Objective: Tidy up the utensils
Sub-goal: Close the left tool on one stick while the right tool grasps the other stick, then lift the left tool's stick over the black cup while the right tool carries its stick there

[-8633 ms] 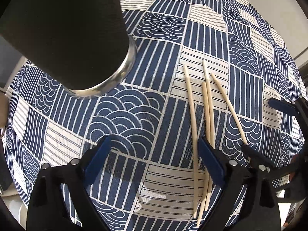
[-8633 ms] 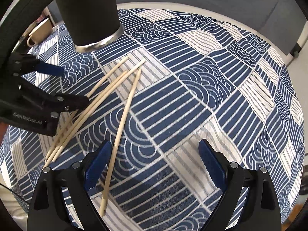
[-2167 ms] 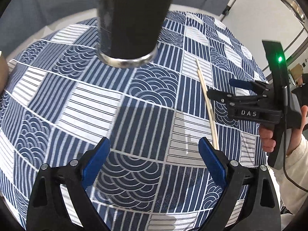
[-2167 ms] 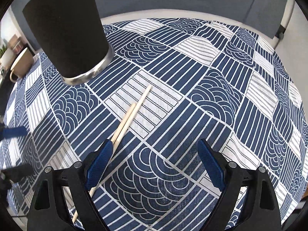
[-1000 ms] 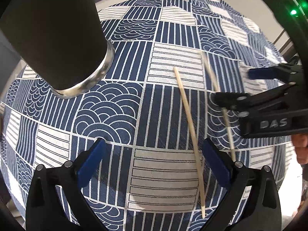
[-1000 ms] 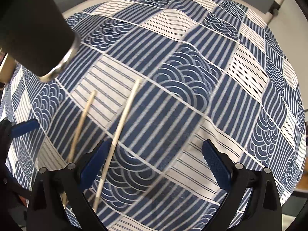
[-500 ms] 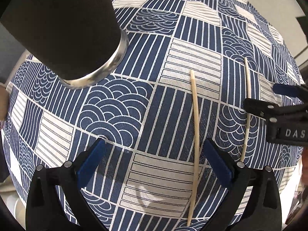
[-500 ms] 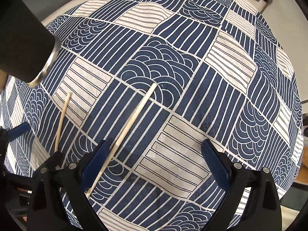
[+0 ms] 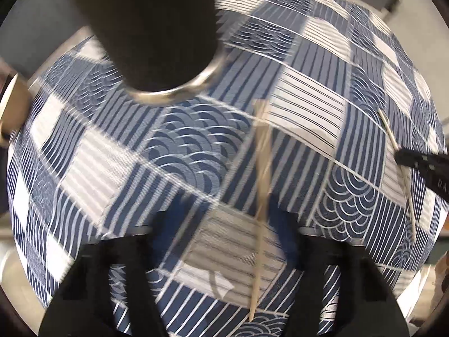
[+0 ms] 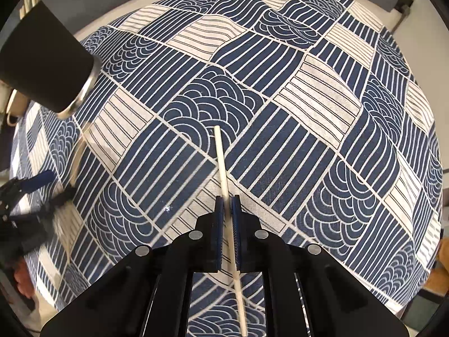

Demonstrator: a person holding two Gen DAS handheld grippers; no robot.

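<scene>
My right gripper is shut on a pale wooden chopstick that lies on the blue-and-white patterned cloth; the stick also shows at the right of the left wrist view, under the right gripper's tip. My left gripper is blurred by motion and its jaws stand apart around a second chopstick. A tall black cup with a metal base stands behind it; it also shows at the far left of the right wrist view, with sticks poking from its top.
A beige mug sits at the left table edge. The round table's pale rim borders the cloth. The left gripper appears blurred at the left of the right wrist view.
My right gripper has closed on its chopstick. My left gripper has swung over the other chopstick, which now lies between its jaws, and those jaws have drawn closer together.
</scene>
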